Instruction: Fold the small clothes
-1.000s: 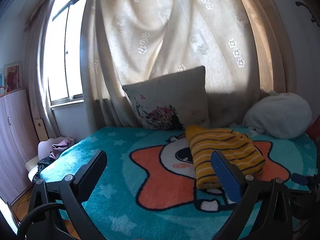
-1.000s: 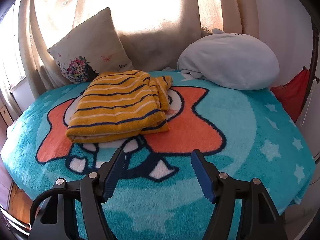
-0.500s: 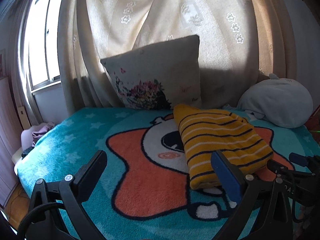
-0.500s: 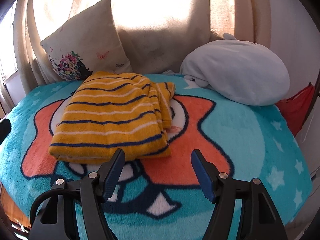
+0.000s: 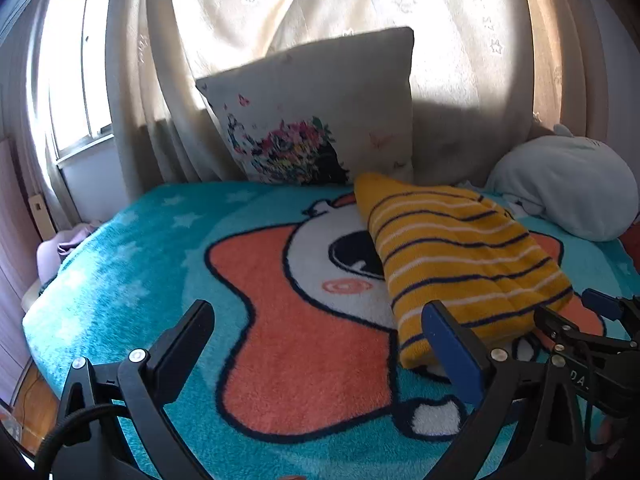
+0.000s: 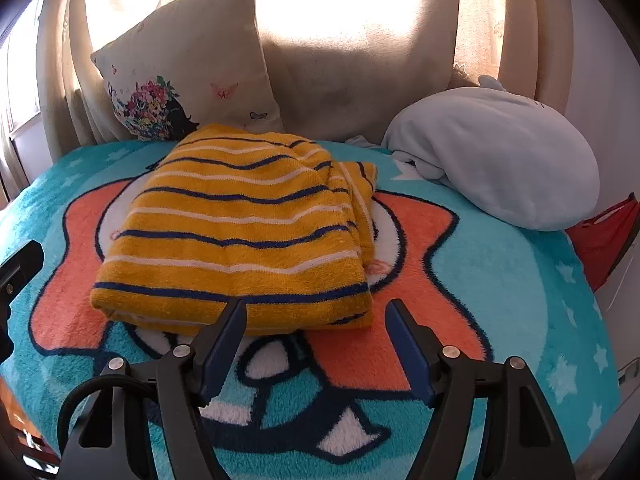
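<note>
A folded yellow garment with navy and white stripes (image 6: 240, 232) lies on the teal cartoon blanket (image 6: 500, 280). My right gripper (image 6: 314, 312) is open right at the garment's near edge, with nothing between its fingers. In the left wrist view the same striped garment (image 5: 460, 256) lies to the right. My left gripper (image 5: 316, 320) is open over the blanket's orange star; its right finger (image 5: 452, 344) is just in front of the garment's near left corner. The other gripper's frame shows at the right edge of that view.
A cream flowered pillow (image 5: 320, 120) leans on the curtain (image 5: 320, 0) behind the garment. A pale plush cushion (image 6: 500, 160) lies at the back right, with a red cloth (image 6: 604, 240) beside it. The bed's left edge drops toward a chair with clothes (image 5: 64, 244).
Both grippers have moved forward toward the striped garment, which now looms larger in both views. Both stay open and the garment has not shifted.
</note>
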A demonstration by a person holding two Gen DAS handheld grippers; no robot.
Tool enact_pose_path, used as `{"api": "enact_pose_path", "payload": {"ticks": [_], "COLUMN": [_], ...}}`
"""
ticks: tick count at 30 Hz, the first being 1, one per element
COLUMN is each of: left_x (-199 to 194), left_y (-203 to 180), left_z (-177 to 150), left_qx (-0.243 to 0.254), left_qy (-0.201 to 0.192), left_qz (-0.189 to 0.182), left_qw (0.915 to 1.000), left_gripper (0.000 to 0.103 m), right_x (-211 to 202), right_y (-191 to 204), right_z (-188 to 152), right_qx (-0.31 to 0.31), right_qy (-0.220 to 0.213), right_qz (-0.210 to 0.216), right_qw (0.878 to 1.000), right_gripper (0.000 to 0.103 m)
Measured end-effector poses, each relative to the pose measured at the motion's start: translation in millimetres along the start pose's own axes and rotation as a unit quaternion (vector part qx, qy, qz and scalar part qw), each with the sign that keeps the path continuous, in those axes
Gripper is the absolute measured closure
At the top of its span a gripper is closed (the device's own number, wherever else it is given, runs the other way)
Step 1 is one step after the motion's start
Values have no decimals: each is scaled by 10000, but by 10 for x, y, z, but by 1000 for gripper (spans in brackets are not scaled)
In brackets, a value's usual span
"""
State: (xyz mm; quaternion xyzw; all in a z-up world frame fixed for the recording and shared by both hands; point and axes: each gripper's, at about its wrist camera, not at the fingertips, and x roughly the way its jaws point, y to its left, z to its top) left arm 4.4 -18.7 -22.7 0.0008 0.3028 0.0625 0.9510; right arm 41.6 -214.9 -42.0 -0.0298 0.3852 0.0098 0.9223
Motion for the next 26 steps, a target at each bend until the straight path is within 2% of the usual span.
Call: {"api": "enact_pose_path", "payload": {"ticks": [7, 11, 16, 26], "left_x": [113, 128, 124, -80], "left_y": [47, 86, 96, -11], "left_z": [-13, -27, -43, -65], "left_qx": [-205, -288, -348, -157], "left_qy": [304, 349, 449, 252], "left_qz": [-83, -15, -134, -195], "left_qw": [9993, 9990, 9983, 9994], "left_gripper": [0, 0, 0, 0], "right_x": [54, 51, 3, -41], "right_y": [56, 77, 84, 174], "right_z": [2, -5, -26, -5], "right_qx": [-105, -132, -97, -324], "right_qy": [18, 4, -54, -91], "right_qz": [17, 47, 49, -46], "right_qw": [9999, 9999, 9999, 9994], "right_gripper": [27, 27, 27, 27]}}
